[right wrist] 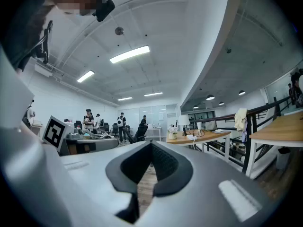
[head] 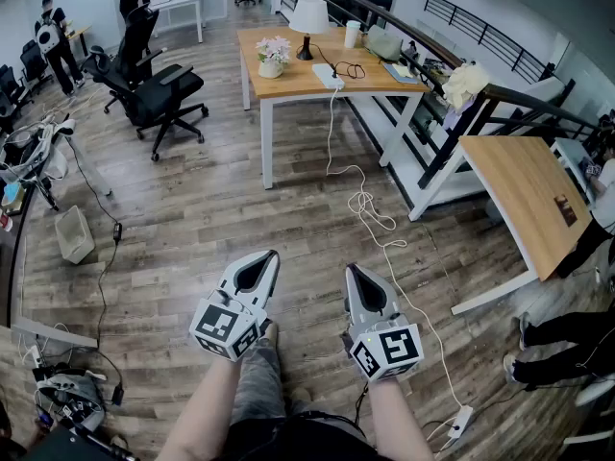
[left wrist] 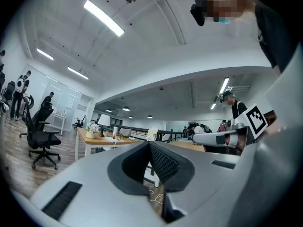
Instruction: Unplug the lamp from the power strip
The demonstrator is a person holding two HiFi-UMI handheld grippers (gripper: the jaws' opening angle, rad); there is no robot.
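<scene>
A white-shaded lamp [head: 309,19] stands on the far wooden desk [head: 288,83]. A white power strip [head: 328,76] lies beside it near the desk's front edge, and its white cord [head: 365,200] hangs down and trails across the floor. My left gripper [head: 272,254] and right gripper [head: 351,269] are held side by side low in the head view, well short of the desk. Both are shut with nothing between their jaws. The left gripper view shows the lamp [left wrist: 103,121] small and distant. In the right gripper view, the lamp [right wrist: 183,120] and the strip [right wrist: 191,137] are just as far off.
Black office chairs [head: 159,89] stand left of the desk and a second wooden desk [head: 524,195] is at the right beside a black railing [head: 452,142]. A flower pot [head: 272,58] sits on the lamp desk. Another power strip [head: 459,421] lies on the floor near a person's legs [head: 567,349].
</scene>
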